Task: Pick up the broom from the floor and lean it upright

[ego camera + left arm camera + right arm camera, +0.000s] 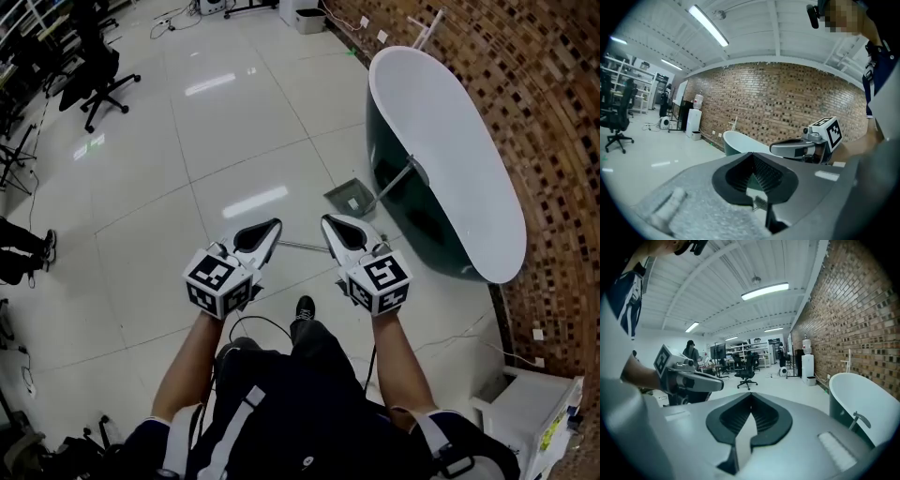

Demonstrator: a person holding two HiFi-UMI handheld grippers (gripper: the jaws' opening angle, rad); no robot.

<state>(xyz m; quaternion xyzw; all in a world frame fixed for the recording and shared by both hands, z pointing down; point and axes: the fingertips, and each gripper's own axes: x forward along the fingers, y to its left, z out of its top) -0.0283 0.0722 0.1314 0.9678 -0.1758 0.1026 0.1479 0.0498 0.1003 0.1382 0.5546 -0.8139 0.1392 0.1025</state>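
Left gripper (pixel 262 234) clenched shut on nothing, right gripper (pixel 339 230) likewise, side by side over floor (pixel 234 141), thin pole (pixel 300 247) lying between them, bathtub (pixel 450 141) by brick wall (pixel 562 112)

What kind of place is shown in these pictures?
Probably a lab or workshop with a mock bathroom corner: a white freestanding bathtub, dark green outside, beside a brown brick wall, and a black wheeled office chair.

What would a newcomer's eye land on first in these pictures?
A big white bathtub with a dark green outside stands at the right, against the brick wall. Low in the middle, the left hand-held gripper and the right hand-held gripper are held side by side, jaws shut and empty, above the glossy tiled floor.
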